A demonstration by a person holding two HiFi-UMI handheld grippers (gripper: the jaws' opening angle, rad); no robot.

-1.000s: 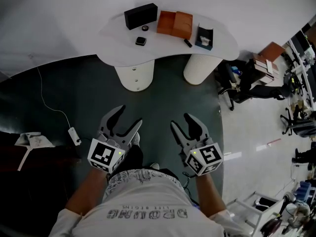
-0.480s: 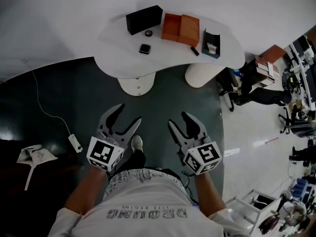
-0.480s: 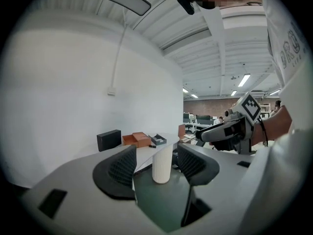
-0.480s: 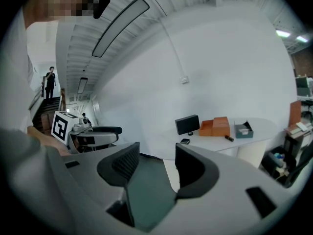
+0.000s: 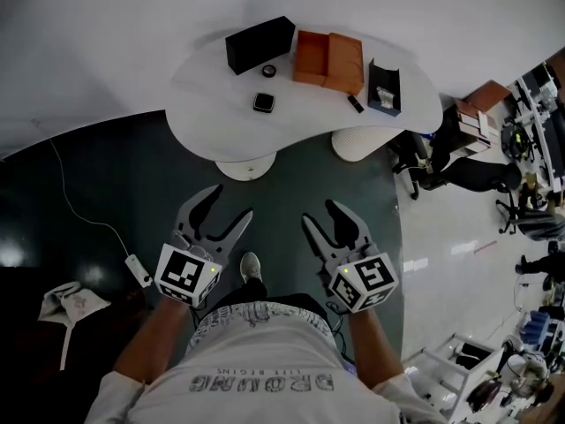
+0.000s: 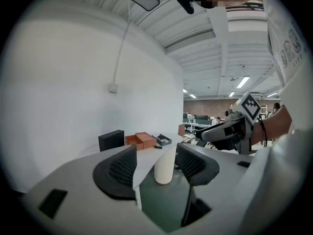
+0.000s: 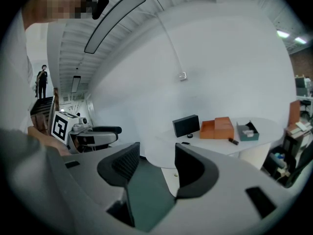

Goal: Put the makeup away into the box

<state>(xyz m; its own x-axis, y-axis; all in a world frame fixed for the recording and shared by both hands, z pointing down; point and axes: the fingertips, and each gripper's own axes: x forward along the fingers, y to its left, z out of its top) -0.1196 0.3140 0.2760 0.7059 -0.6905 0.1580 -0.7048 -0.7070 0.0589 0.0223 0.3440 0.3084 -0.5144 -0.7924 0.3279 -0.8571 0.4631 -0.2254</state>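
Pointing: left gripper [image 5: 228, 207] and right gripper [image 5: 323, 215] side by side, lower centre, aimed at white table [image 5: 309, 122] in upper frame.
Jaws: both spread, empty.
Makeup: compact [image 5: 263, 102] and lipstick [image 5: 356, 103] on table beside open orange box [image 5: 331, 60].

Head view: even, rather dim indoor light, in which the white desk [image 5: 212, 104] reads bright against a dark glossy floor [image 5: 106, 201] carrying pale reflections near both side edges. Gripper views: strong fisheye curvature with black vignetted corners, glowing ceiling strip lights [image 6: 243, 82], and a soft, unfocused near foreground.
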